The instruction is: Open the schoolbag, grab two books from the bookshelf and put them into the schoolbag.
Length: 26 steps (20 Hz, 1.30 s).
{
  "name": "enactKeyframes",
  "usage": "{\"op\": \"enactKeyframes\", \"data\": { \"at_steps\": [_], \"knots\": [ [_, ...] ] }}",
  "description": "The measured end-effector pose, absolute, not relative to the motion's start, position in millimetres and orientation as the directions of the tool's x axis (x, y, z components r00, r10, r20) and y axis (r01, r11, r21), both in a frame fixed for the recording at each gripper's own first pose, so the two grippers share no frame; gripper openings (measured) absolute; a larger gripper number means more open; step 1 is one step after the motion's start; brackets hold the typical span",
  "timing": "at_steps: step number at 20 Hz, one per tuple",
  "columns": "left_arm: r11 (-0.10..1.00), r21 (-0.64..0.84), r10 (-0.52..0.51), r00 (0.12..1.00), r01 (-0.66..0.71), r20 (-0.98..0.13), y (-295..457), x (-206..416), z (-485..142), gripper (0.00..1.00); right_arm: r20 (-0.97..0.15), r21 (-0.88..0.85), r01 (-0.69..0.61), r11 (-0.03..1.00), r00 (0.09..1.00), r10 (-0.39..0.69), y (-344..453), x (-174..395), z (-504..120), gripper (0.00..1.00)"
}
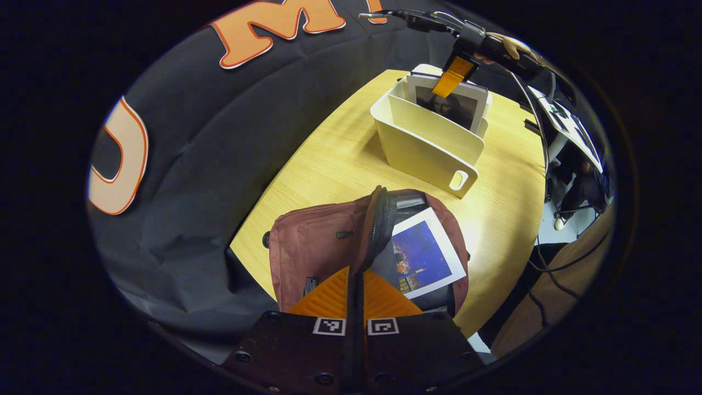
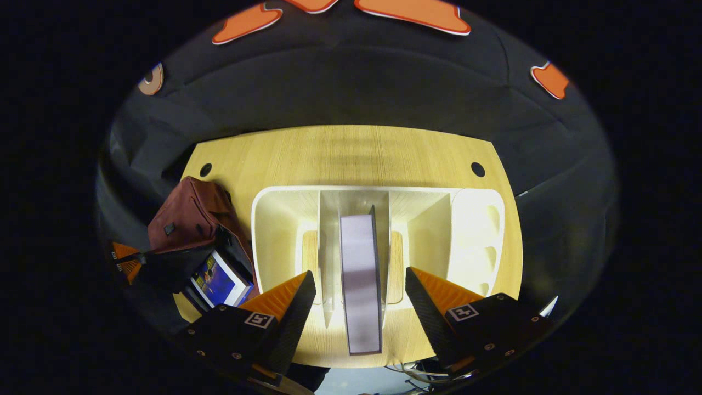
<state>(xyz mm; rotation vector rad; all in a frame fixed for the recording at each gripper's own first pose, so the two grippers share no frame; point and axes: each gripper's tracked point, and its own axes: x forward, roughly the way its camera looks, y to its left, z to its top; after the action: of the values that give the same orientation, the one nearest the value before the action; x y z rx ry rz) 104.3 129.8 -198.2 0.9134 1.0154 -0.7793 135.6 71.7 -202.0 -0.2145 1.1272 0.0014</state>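
The maroon schoolbag point(image 1: 318, 247) lies open on the wooden table point(image 1: 340, 159). My left gripper point(image 1: 356, 291) is shut on the schoolbag's zipper edge, holding the flap up. A blue-covered book point(image 1: 422, 255) rests inside the bag's mouth. In the white bookshelf point(image 1: 428, 142) stands a book with a portrait cover point(image 1: 452, 107); my right gripper point(image 1: 455, 74) hangs just above it. In the right gripper view, my right gripper point(image 2: 359, 272) is open, one finger on each side of that upright book point(image 2: 359, 285), without touching it. The schoolbag point(image 2: 186, 219) and blue book point(image 2: 219, 282) lie left of the bookshelf point(image 2: 274, 219).
The bookshelf has dividers and side slots point(image 2: 482, 241). Two round cable holes point(image 2: 477, 169) sit near the table's far edge. Cables point(image 1: 548, 263) and a brown chair hang off the table's right side. A hand point(image 1: 507, 46) holds the right gripper.
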Motion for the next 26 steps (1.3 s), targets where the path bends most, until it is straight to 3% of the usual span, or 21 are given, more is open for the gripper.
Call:
{"op": "enactKeyframes", "data": {
  "at_steps": [4,6,7,9,10,11,12,19,26],
  "knots": [
    [0.418,0.26,-0.11,0.333,0.871,-0.937,130.9,106.5,-200.9,0.01,-0.915,-0.179,-0.125,0.976,0.386,-0.118,72.7,134.8,-211.6,0.85],
    [0.418,0.256,-0.11,0.328,0.872,-0.938,130.4,105.7,-201.5,0.01,-0.919,-0.189,-0.119,0.975,0.372,-0.133,69.3,135.7,-215.6,0.69],
    [0.417,0.255,-0.11,0.327,0.872,-0.938,130.3,105.4,-201.3,0.01,-0.925,-0.167,-0.118,0.979,0.362,-0.115,72.5,135.4,-215.0,0.42],
    [0.418,0.256,-0.11,0.328,0.872,-0.938,130.1,104.4,-200.8,0.01,-0.926,-0.159,-0.111,0.981,0.361,-0.109,73.8,136.6,-216.6,0.37],
    [0.419,0.255,-0.11,0.327,0.871,-0.938,131.3,104.3,-200.9,0.01,-0.925,-0.163,-0.108,0.981,0.363,-0.113,72.6,136.2,-215.8,0.46],
    [0.421,0.254,-0.11,0.327,0.871,-0.938,131.1,104.3,-200.8,0.01,-0.92,-0.175,-0.102,0.979,0.37,-0.126,70.6,137.1,-214.4,0.34],
    [0.422,0.252,-0.111,0.326,0.871,-0.939,131.9,103.7,-201.4,0.01,-0.918,-0.176,-0.094,0.98,0.374,-0.129,70.5,137.4,-213.6,0.33],
    [0.418,0.247,-0.117,0.321,0.874,-0.94,133.8,101.8,-204.1,0.01,-0.894,-0.165,-0.077,0.983,0.432,-0.117,76.3,124.1,-165.0,0.32],
    [0.416,0.244,-0.122,0.32,0.876,-0.939,137.6,97.0,-208.9,0.01,-0.832,-0.148,-0.074,0.986,0.549,-0.084,87.4,88.7,-81.3,0.32]
  ]
}}
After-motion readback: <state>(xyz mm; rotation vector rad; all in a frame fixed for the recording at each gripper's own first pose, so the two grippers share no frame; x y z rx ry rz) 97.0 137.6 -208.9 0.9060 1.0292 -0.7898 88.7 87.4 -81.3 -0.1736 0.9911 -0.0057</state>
